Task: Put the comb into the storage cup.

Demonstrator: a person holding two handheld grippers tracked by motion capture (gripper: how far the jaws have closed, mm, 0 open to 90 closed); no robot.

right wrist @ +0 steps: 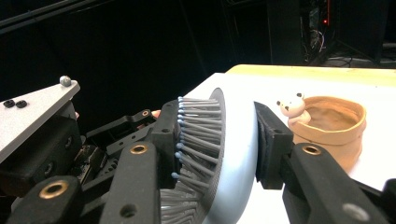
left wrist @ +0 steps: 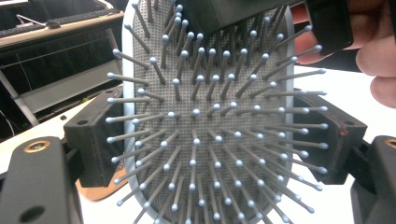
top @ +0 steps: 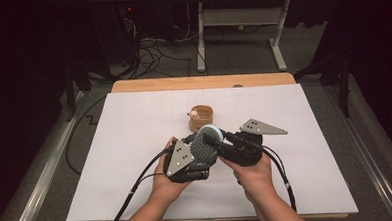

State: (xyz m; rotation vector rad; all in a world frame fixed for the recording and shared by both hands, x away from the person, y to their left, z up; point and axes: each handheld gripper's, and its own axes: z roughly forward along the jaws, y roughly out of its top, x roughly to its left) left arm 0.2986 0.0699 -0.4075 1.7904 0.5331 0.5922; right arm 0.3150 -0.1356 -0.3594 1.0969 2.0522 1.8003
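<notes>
A hairbrush [top: 206, 141] with a pale blue body and a grey bristle pad is held above the white sheet by both grippers. My left gripper [top: 196, 149] is shut on it: in the left gripper view its two black pads press the brush [left wrist: 210, 130] on its left and right rims, bristles facing the camera. My right gripper [top: 219, 138] is shut on the same brush [right wrist: 236, 154]. In the right gripper view one jaw bears on the bristle tips and the other on the smooth back. The right gripper's jaw [left wrist: 219, 14] crosses the brush's upper end.
A tan clay cup [top: 203, 118] with a small white bear on its rim [right wrist: 334, 126] stands on the sheet just beyond the brush. The white sheet [top: 136, 158] covers the wooden table [top: 203, 82]. Cables and a desk frame [top: 240, 18] lie on the floor behind.
</notes>
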